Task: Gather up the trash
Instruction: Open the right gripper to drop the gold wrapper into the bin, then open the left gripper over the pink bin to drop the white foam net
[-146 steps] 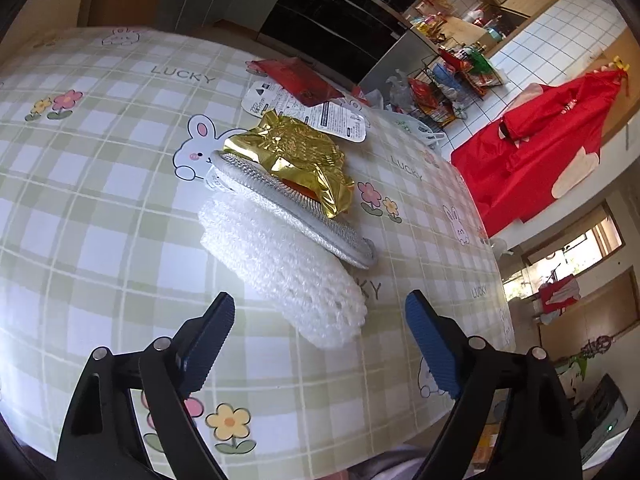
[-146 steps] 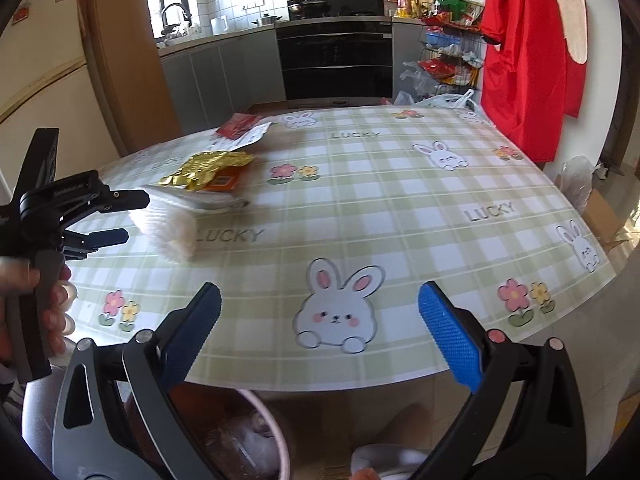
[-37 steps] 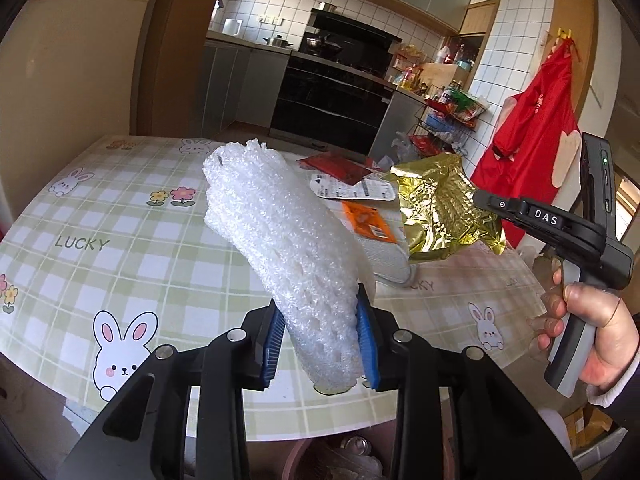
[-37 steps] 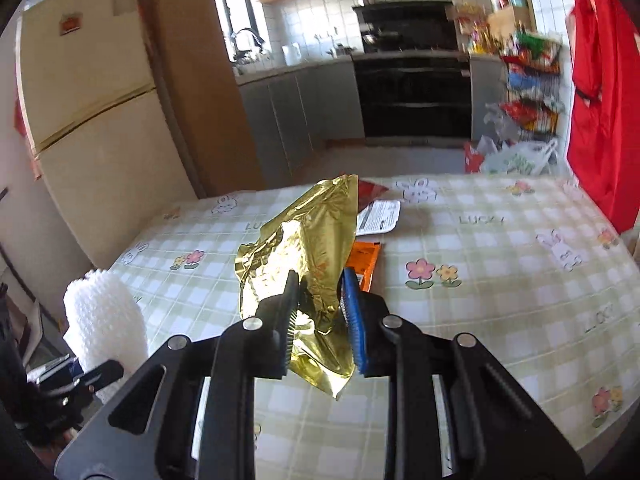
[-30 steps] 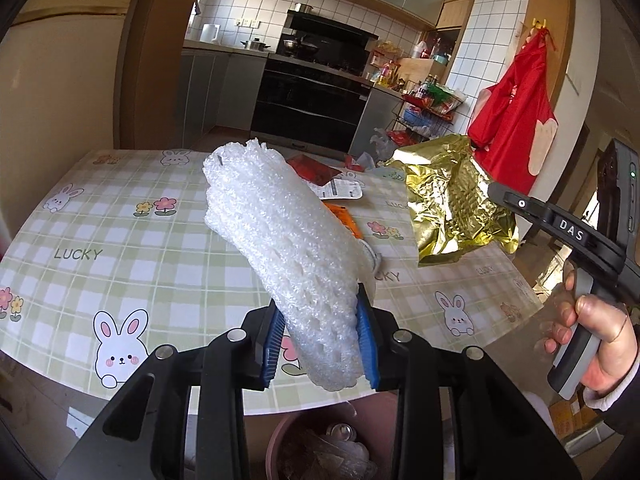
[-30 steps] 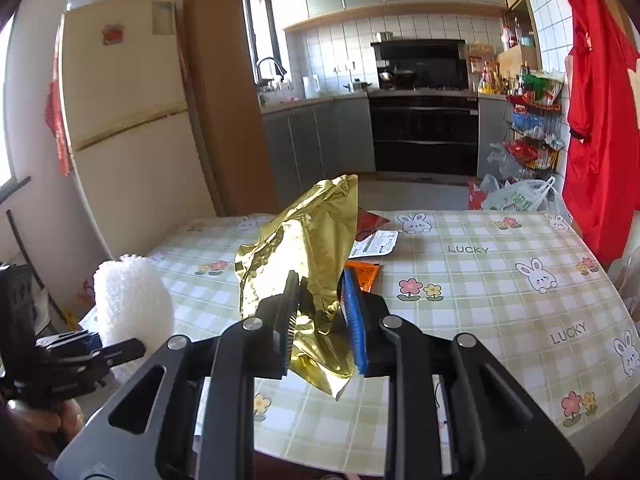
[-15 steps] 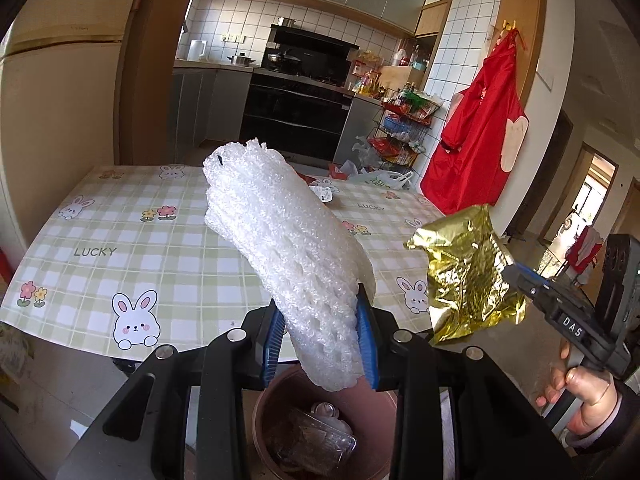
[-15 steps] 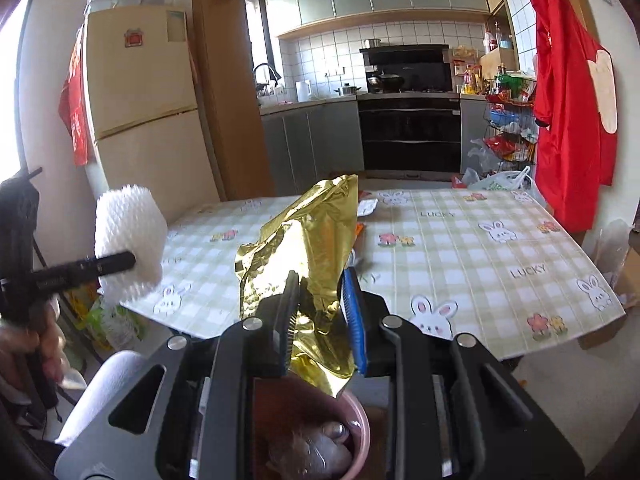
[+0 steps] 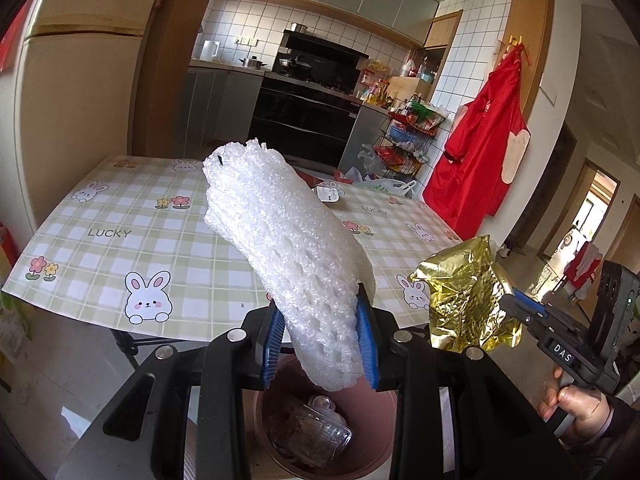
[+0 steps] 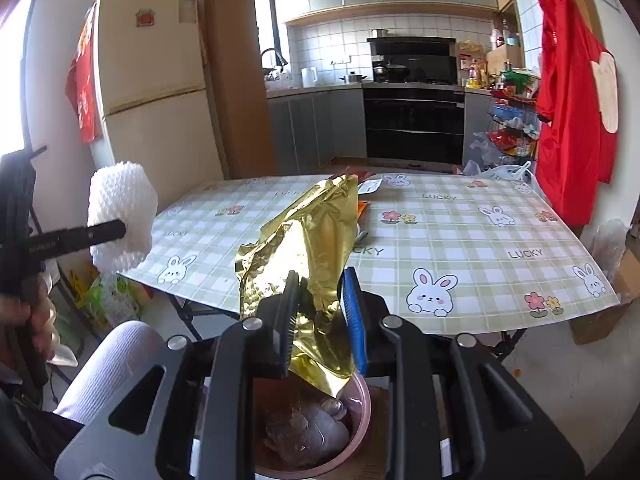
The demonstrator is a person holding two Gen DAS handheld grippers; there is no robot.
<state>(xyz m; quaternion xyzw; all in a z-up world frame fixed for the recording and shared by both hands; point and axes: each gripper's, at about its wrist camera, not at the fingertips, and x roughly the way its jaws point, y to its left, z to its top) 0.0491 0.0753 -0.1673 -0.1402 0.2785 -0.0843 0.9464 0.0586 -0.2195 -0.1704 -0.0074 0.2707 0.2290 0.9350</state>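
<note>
My left gripper (image 9: 322,344) is shut on a white foam net roll (image 9: 288,248), held above a pink trash bin (image 9: 384,440) that holds clear plastic trash. My right gripper (image 10: 322,320) is shut on a crumpled gold foil wrapper (image 10: 308,236), held over the same bin (image 10: 358,400). The wrapper also shows in the left wrist view (image 9: 464,300), right of the foam. The foam roll shows in the right wrist view (image 10: 120,212) at the left. More wrappers lie on the checked table: a white label (image 9: 328,194) and a red packet (image 9: 308,179).
The bunny-print table (image 9: 120,240) stands beyond the bin, with its front edge near it. A fridge (image 10: 152,100) stands at the left, and a red apron (image 10: 572,100) hangs at the right. A knee in light trousers (image 10: 108,364) is beside the bin.
Both grippers have pulled further back from the table with their loads, and the bin below shows more fully.
</note>
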